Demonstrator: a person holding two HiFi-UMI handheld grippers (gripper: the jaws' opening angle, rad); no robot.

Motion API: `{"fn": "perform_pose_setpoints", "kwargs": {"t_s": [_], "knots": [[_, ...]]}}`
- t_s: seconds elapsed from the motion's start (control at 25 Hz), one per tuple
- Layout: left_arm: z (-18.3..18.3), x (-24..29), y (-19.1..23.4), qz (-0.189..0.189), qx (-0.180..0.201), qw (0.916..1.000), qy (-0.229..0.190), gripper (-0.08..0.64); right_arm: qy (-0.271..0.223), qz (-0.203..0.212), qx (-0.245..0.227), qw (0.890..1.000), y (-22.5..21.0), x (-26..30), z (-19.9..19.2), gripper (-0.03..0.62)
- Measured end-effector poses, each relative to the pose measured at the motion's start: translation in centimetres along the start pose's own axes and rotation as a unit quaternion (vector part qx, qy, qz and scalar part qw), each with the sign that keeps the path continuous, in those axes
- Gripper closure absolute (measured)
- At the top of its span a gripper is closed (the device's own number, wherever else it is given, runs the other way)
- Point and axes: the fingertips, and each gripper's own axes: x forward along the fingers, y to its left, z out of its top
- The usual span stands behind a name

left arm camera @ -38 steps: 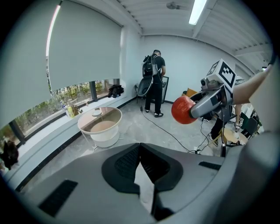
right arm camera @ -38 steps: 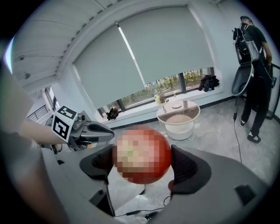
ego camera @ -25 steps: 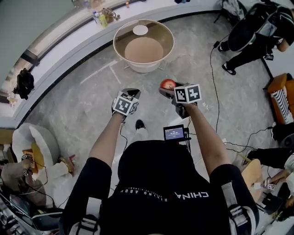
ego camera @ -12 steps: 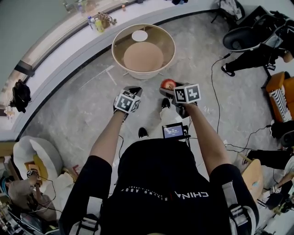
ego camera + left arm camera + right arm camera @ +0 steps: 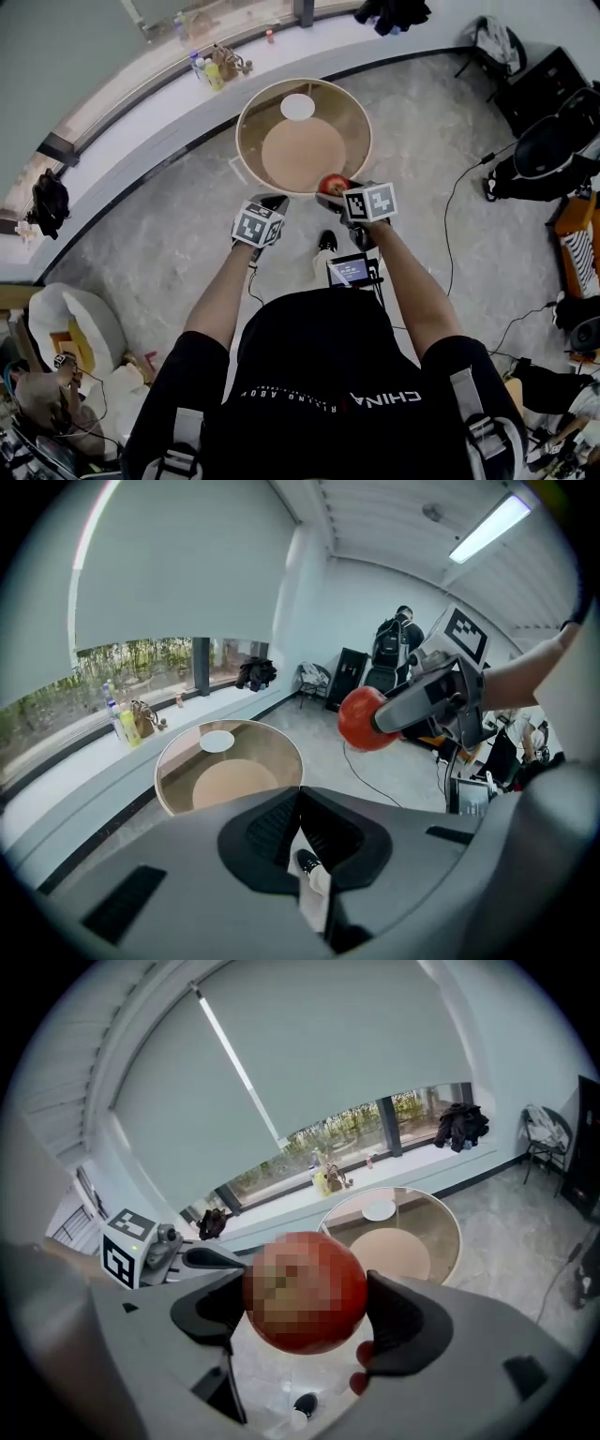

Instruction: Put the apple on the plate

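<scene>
Apple (image 5: 330,184) mid-carry, clamped in right gripper (image 5: 307,1305) at table (image 5: 251,127) rim; left gripper (image 5: 300,803) closed, empty. Next: reach plate (image 5: 297,107), release.

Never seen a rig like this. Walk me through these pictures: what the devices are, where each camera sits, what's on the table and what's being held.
There is no robot here. A person holds a two-jaw gripper in each hand, and the cubes with square markers are part of those grippers. The head view comes from a camera on the person's head, looking steeply down. The other two views come from a camera riding on each gripper, looking along its jaws.

Ahead stands a round glass table. A small white plate lies on its far side.

The right gripper is shut on a red apple, held in the air by the table's near edge. The left gripper is shut and holds nothing. The apple is not yet on the plate.
</scene>
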Motion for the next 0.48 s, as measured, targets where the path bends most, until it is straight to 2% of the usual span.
{"fn": "perform_pose_setpoints", "kwargs": {"t_s": [0.12, 0.32, 0.48], "knots": [[4.0, 2.8, 2.5, 0.004, -0.02, 0.9998, -0.001, 0.543, 0.003, 0.028, -0.005, 1.0, -3.3, 1.1, 4.6, 0.204], [9.7, 6.4, 5.3, 0.021, -0.039, 0.999, -0.004, 0.543, 0.016, 0.042, -0.014, 0.999, -8.8, 2.6, 10.8, 0.204], [11.8, 8.4, 7.4, 0.027, -0.028, 0.9992, 0.009, 0.543, 0.008, 0.066, 0.012, 0.998, -9.5, 4.9, 13.4, 0.204]]}}
